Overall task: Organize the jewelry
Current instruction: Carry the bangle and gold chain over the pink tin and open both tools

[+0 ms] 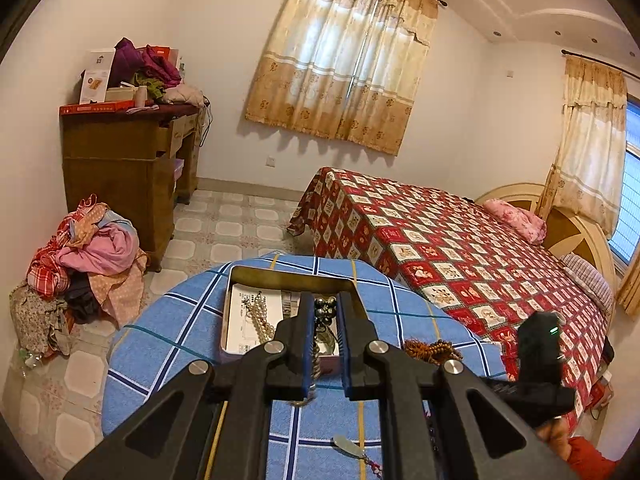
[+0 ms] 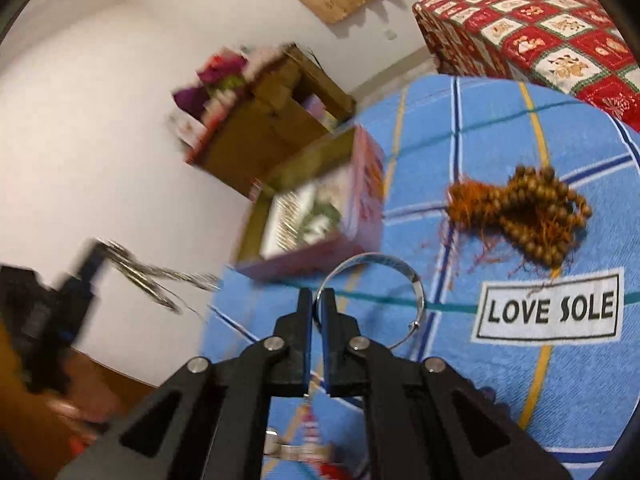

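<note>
My right gripper [image 2: 319, 296] is shut on the rim of a silver bangle [image 2: 416, 284], which stands out over the blue checked cloth [image 2: 500, 380]. A heap of brown wooden beads [image 2: 532, 212] with an orange tassel lies further right. My left gripper [image 1: 326, 298] pinches a thin silver chain [image 1: 315, 360] that runs down between its fingers, above an open tin box [image 1: 240, 280]. The box holds a pearl string [image 1: 260, 316] and dark beads [image 1: 326, 308]. In the right wrist view the left gripper [image 2: 86, 264] is blurred at the left, with the chain [image 2: 144, 276] dangling from it.
The cloth covers a small round table [image 1: 160, 360] with a "LOVE SOLE" label [image 2: 548, 306]. A pale pendant [image 1: 348, 446] lies near the front edge. A bed [image 1: 460, 248] with a red quilt stands to the right. A wooden cabinet [image 1: 120, 168] and a clothes pile [image 1: 80, 264] are at the left.
</note>
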Demonstrator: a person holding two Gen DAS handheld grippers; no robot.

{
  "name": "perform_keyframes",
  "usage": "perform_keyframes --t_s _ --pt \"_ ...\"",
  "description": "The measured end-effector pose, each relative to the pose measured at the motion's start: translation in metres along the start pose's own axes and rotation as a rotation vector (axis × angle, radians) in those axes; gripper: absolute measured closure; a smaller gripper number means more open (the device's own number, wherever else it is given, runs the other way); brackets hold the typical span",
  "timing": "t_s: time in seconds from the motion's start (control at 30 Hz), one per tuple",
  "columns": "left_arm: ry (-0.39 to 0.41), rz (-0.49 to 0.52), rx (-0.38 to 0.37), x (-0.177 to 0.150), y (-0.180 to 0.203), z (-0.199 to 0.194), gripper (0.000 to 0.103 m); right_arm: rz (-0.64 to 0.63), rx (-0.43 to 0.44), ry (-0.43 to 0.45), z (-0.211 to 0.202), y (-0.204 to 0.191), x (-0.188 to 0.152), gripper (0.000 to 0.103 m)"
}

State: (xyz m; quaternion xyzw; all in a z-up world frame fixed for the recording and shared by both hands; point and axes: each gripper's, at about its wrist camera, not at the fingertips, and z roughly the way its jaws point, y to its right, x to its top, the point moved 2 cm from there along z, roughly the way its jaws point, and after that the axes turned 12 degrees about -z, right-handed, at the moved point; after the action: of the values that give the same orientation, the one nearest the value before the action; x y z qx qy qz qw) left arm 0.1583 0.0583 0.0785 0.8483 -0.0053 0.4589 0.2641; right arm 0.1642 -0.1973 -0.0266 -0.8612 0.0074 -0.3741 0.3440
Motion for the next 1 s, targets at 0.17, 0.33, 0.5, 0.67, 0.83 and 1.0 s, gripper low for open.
perform_keyframes --t_s 0.17,0.33,0.5,0.67,0.83,1.0 --pt "0.007 0.005 0.013 0.009 0.003 0.012 0.093 -0.045 0.033 0.057 0.000 -0.024 0.031 0.097" --pt "0.023 0.034 0.040 0.026 0.007 0.040 0.093 -0.114 0.024 0.084 0.027 -0.041 0.065 0.097" --pt "0.012 0.039 0.072 0.034 -0.001 0.083 0.093 -0.179 -0.042 0.049 0.078 -0.038 0.085 0.097" --pt "-0.052 0.025 0.090 0.028 -0.018 0.132 0.093 -0.221 -0.119 -0.031 0.124 -0.022 0.083 0.097" --pt "-0.104 0.103 0.185 0.017 -0.026 0.169 0.093 -0.265 -0.189 -0.086 0.150 -0.009 0.081 0.095" --pt "-0.192 0.083 0.222 0.012 -0.039 0.174 0.035 -0.228 -0.153 -0.084 0.141 -0.003 0.084 0.075"
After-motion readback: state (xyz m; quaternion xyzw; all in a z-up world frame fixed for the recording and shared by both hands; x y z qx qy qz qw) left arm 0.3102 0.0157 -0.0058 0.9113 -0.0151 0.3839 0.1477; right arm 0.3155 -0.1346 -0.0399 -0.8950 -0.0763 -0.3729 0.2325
